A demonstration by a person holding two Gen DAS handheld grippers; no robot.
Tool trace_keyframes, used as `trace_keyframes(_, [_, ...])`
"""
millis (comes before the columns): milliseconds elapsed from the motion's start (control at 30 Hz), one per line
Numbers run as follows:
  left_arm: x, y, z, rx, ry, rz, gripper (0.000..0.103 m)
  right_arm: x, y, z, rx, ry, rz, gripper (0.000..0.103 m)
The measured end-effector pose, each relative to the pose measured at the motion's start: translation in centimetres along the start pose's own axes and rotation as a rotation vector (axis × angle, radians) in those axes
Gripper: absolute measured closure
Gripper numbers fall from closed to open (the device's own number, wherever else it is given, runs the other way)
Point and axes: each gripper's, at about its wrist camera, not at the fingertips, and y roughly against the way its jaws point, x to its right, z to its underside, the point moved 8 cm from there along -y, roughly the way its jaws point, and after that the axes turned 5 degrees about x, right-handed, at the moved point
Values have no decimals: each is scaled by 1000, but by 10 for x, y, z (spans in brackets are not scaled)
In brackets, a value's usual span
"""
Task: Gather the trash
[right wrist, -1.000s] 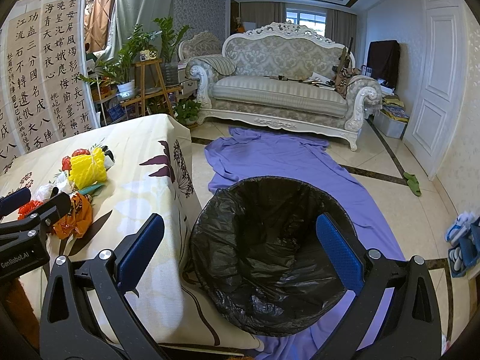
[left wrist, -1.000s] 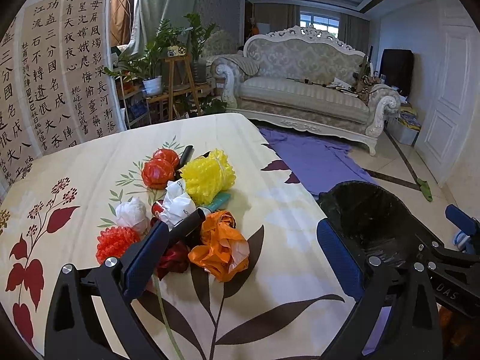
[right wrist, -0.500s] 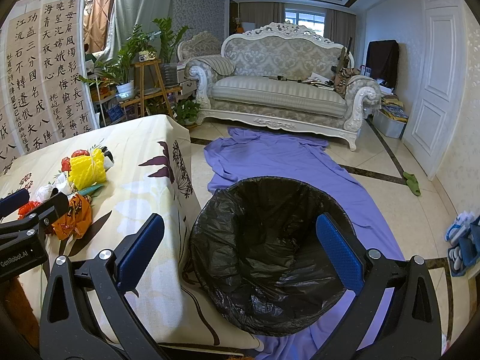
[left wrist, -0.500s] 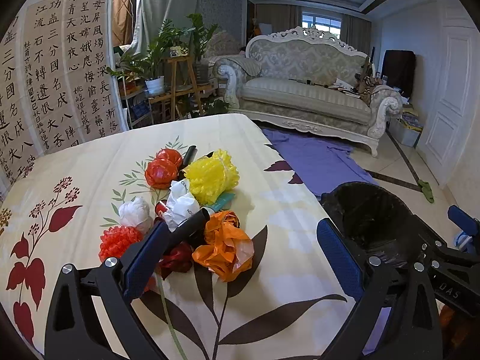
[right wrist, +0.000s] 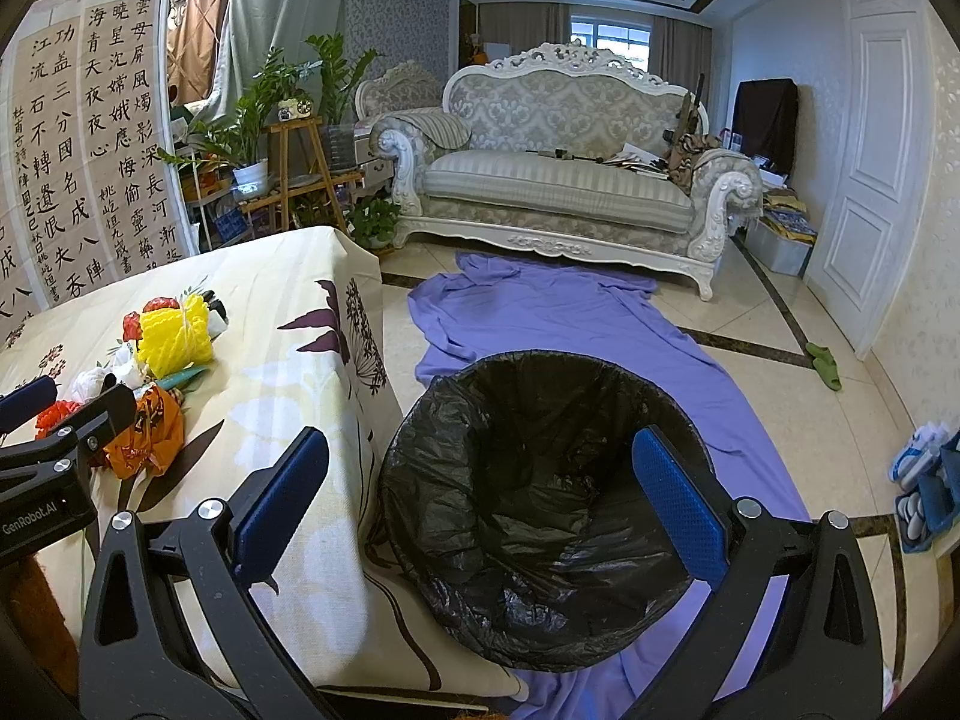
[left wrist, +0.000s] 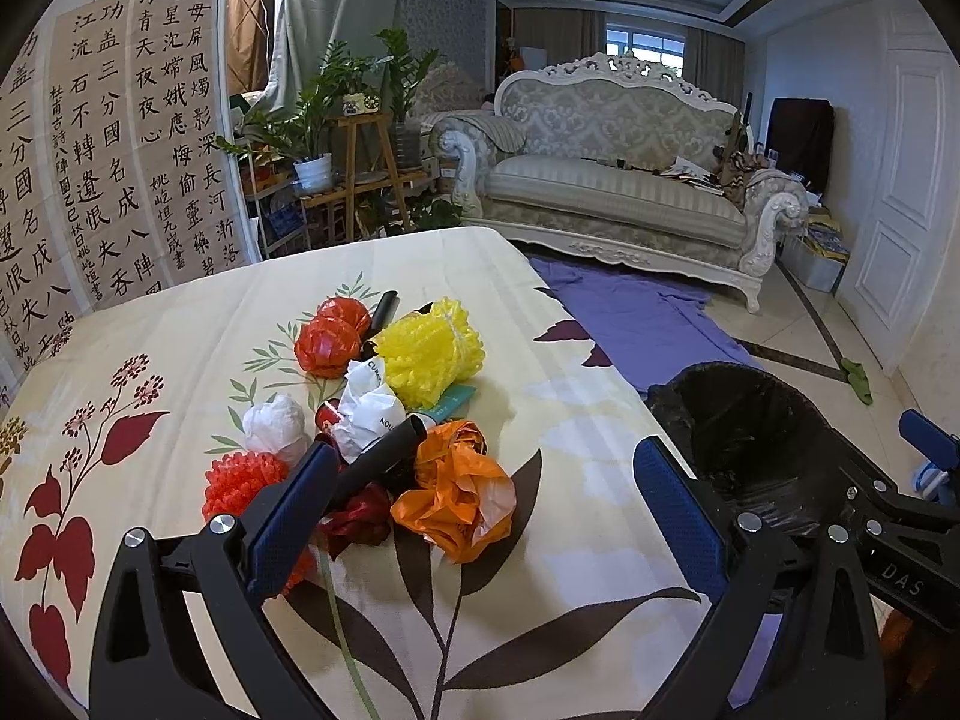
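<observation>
Not much has changed in the last second. The left tool (left wrist: pixel 480 498) has crept a tiny bit closer to the pile of trash on the counter (left wrist: pixel 570 420), so the pile looks a little bigger in its view. The right tool (right wrist: pixel 480 492) has hardly moved and still hangs over the bin (right wrist: pixel 534 480) with the black bag, which stands on the floor just beside the counter.

Both tools are spread wide, with nothing between their blue pads. No trash has been picked up yet.

All the trash still sits in one heap on the flowery cloth: the orange bag (left wrist: pixel 456 492) nearest the left tool, a yellow bundle (left wrist: pixel 435 354) behind it, a white wrapper (left wrist: pixel 366 405), a white ball (left wrist: pixel 273 426), red crumpled bags (left wrist: pixel 327 339) and a red net (left wrist: pixel 240 480).

I think the job is only starting. The left tool looks set to go for the orange bag first, and the bin looks empty and ready.
</observation>
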Motion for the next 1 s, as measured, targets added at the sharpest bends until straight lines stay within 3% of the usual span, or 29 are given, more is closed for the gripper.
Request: trace_keyframes(1000, [-6,0,6,-18,11,3,7,-10,-8,6,-16,7,-12,4])
